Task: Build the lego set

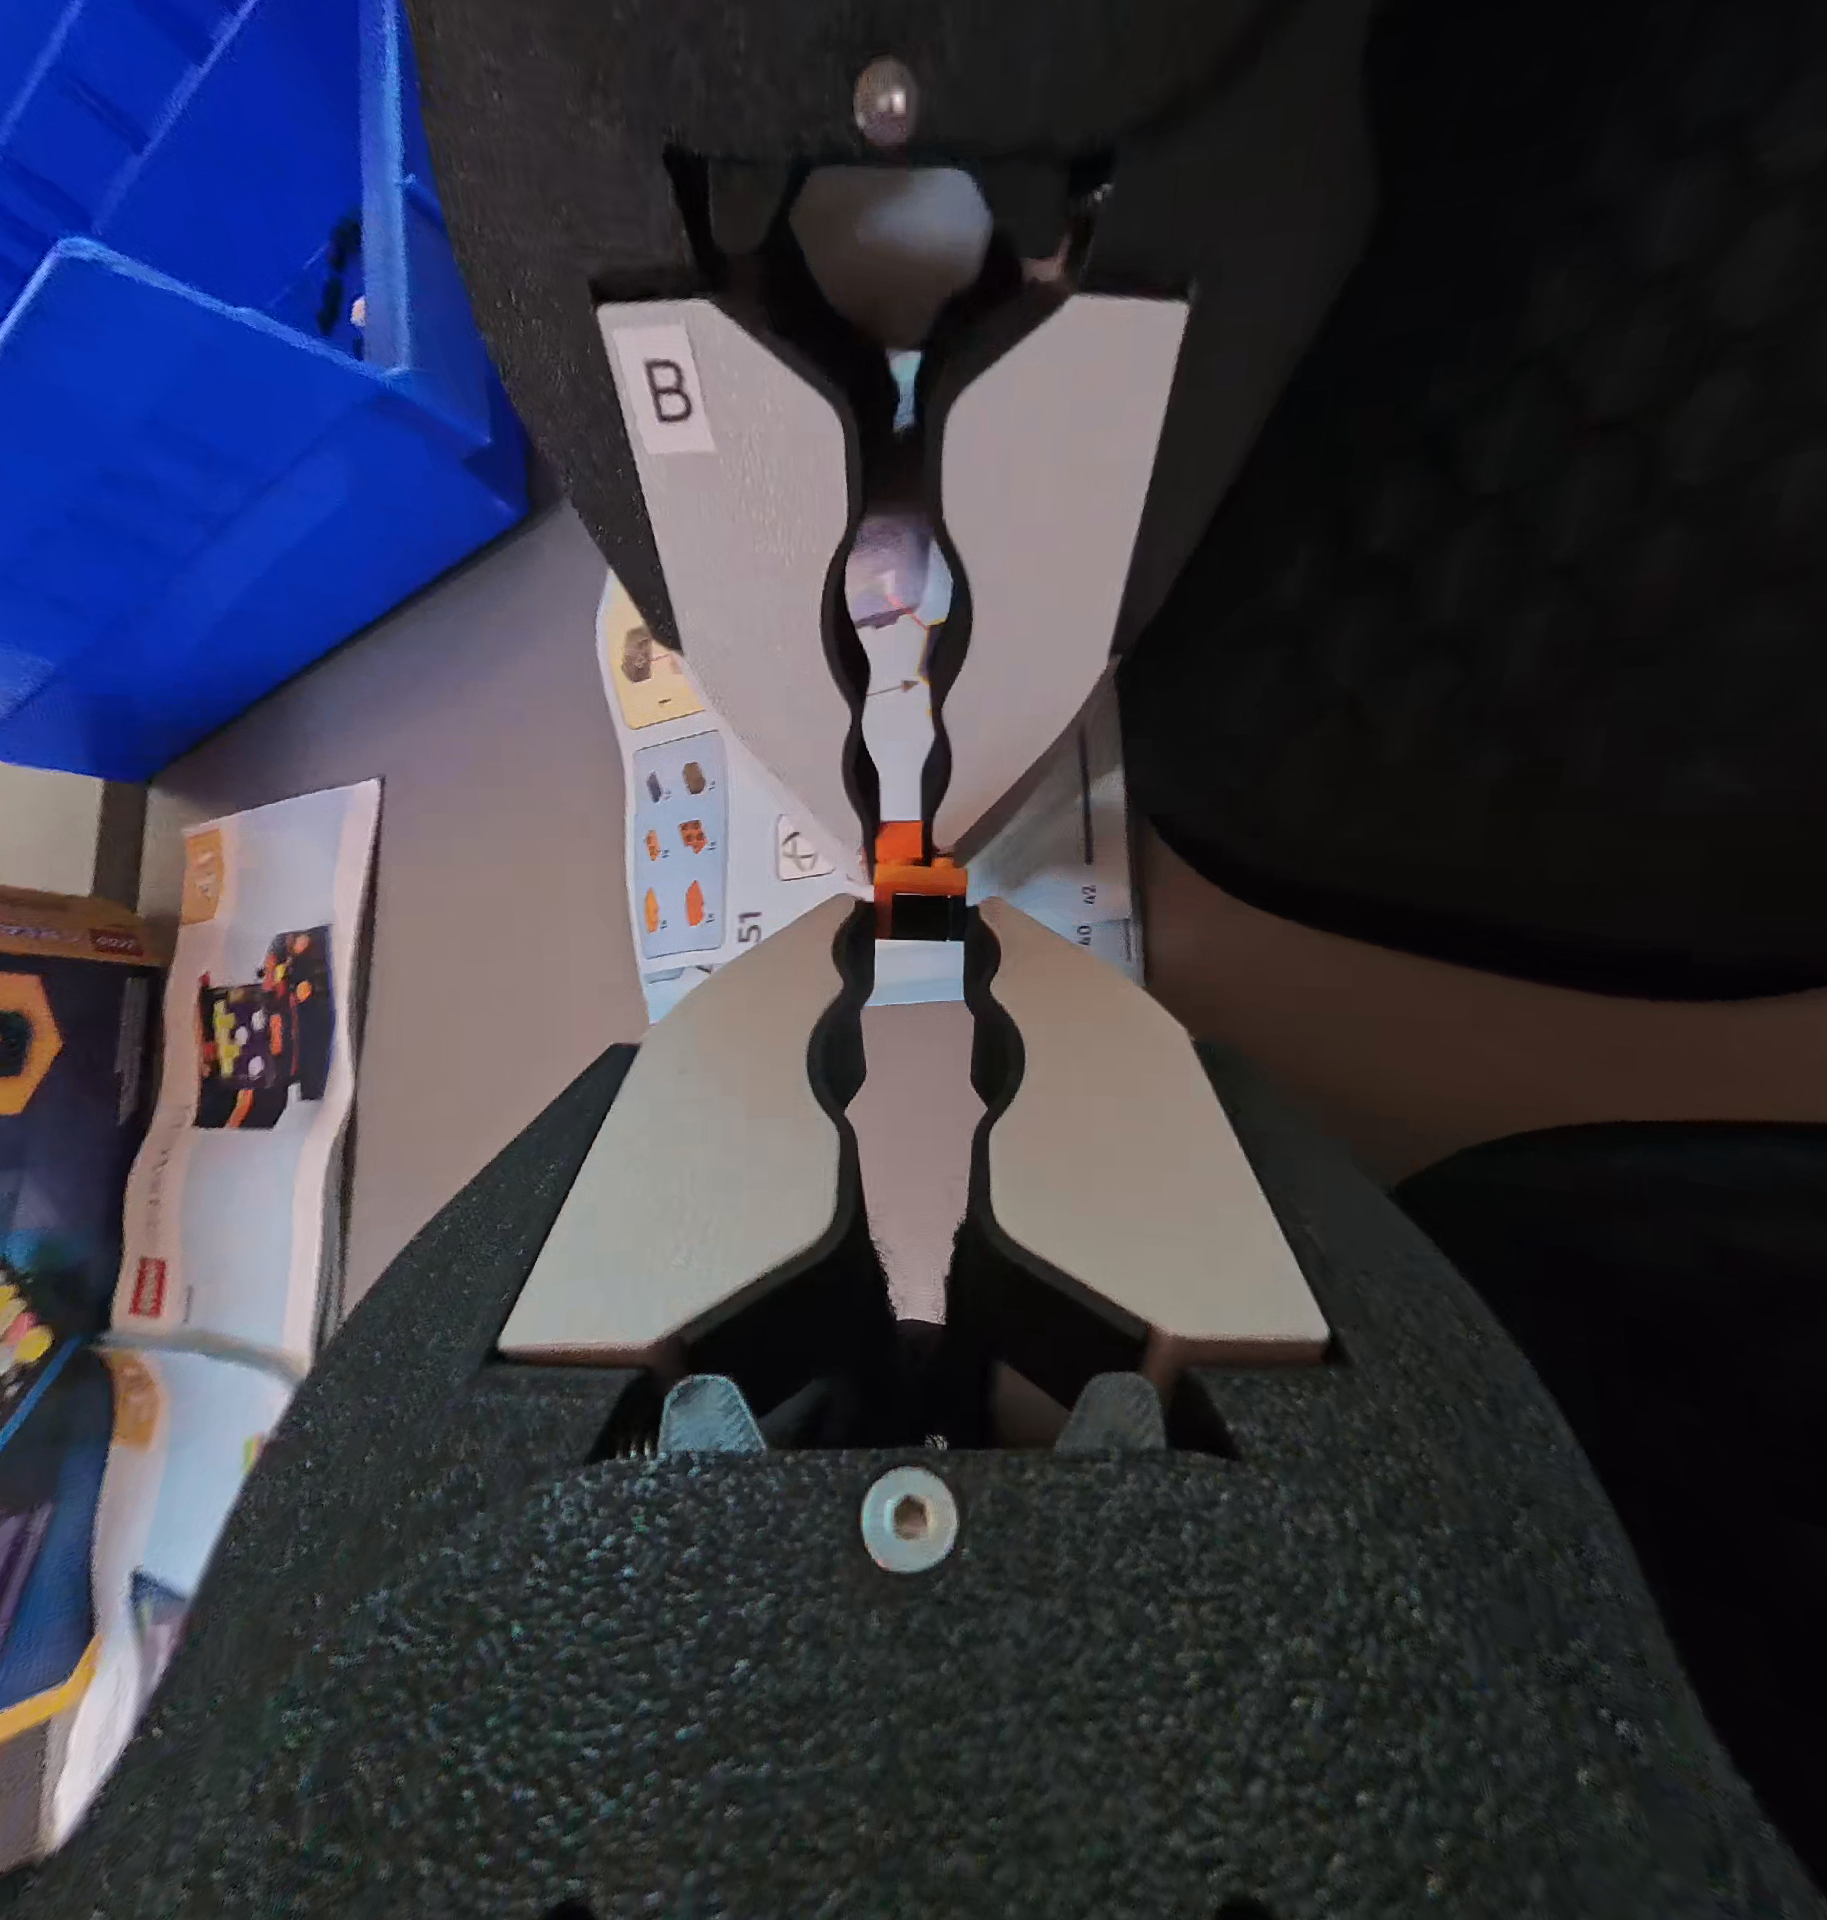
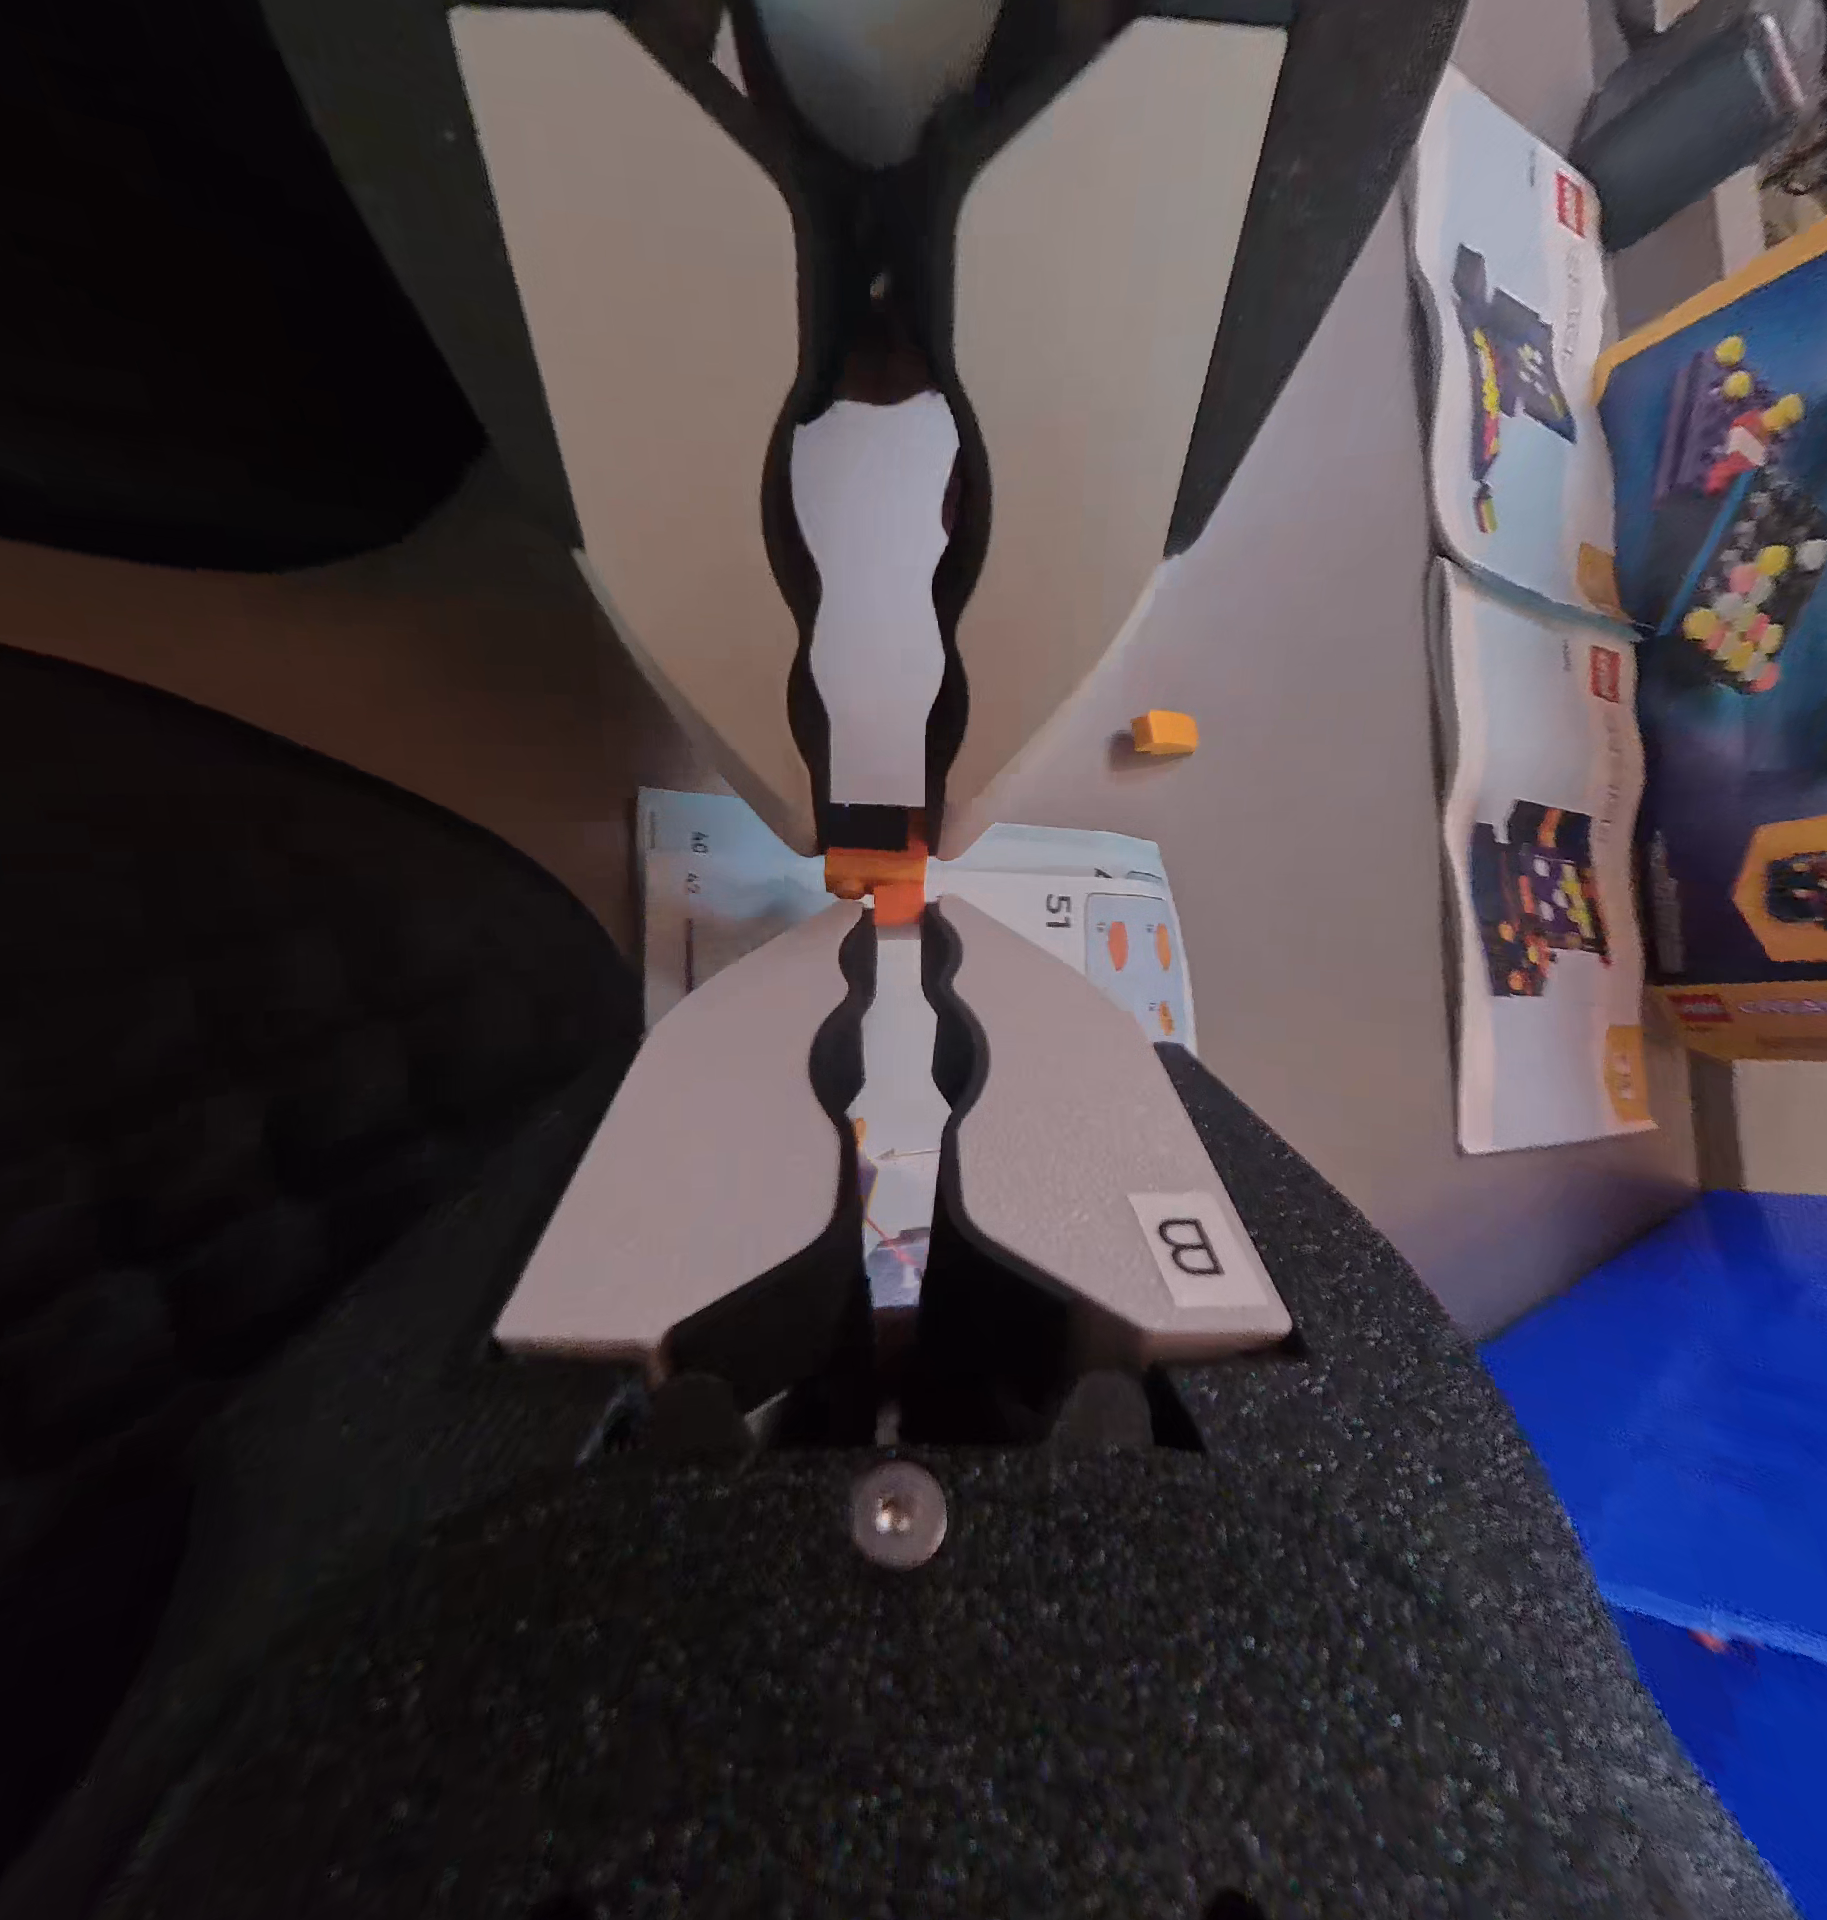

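Observation:
My two grippers meet tip to tip above an open instruction booklet (image 1: 680, 852). My left gripper (image 1: 919, 920) is shut on a small black brick (image 1: 921, 916) with an orange plate (image 1: 924, 878) on its far side. My right gripper (image 2: 898, 920) is shut on a small orange brick (image 2: 896, 899). That brick touches the orange plate (image 2: 873, 862) on the black brick (image 2: 867, 826). The right gripper (image 1: 904, 831) shows at the top of the left wrist view. The left gripper (image 2: 876, 826) shows at the top of the right wrist view.
A loose orange-yellow brick (image 2: 1158, 730) lies on the grey table. Closed booklets (image 2: 1532, 831) and a toy box (image 2: 1771, 623) lie beside it. Blue bins (image 1: 161, 416) stand at the table's far side. A person's arm (image 1: 1408, 1039) and dark clothing are close by.

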### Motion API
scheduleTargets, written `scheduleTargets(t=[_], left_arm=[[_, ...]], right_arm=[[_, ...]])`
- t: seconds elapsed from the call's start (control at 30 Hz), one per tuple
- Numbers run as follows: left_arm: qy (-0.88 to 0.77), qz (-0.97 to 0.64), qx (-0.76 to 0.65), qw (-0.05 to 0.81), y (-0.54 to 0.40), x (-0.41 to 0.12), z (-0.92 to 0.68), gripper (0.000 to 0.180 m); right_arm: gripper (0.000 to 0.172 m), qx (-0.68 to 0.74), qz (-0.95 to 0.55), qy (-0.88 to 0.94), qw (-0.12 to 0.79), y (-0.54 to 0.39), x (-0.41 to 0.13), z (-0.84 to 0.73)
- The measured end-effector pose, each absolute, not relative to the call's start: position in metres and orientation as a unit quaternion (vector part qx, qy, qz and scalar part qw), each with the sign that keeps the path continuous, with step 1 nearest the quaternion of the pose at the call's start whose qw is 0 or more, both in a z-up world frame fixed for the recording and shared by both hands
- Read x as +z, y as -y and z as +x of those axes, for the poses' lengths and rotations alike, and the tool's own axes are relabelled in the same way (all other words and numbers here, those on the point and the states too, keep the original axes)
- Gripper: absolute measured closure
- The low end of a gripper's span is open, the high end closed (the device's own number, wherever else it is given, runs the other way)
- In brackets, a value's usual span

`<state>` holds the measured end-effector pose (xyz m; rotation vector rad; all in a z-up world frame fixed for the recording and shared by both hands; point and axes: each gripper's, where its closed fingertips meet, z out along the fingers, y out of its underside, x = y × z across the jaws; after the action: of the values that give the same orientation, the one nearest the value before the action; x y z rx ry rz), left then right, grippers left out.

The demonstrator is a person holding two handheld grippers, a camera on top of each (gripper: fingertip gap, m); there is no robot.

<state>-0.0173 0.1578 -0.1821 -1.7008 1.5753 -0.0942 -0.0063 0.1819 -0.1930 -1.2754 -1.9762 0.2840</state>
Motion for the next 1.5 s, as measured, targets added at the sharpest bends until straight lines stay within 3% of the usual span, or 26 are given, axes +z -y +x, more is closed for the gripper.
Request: scheduleTargets(t=[0.3,1.5], left_arm=[[-0.617,-0.663,0.051,0.421,-0.164,-0.173,-0.023,0.165],[-0.615,-0.596,0.035,0.515,-0.162,-0.152,-0.020,0.164]], right_arm=[[0.164,0.006,-0.463,0.773,0.433,-0.194,-0.183,-0.008],[0.164,0.068,-0.434,0.748,0.497,-0.197,-0.161,-0.006]])
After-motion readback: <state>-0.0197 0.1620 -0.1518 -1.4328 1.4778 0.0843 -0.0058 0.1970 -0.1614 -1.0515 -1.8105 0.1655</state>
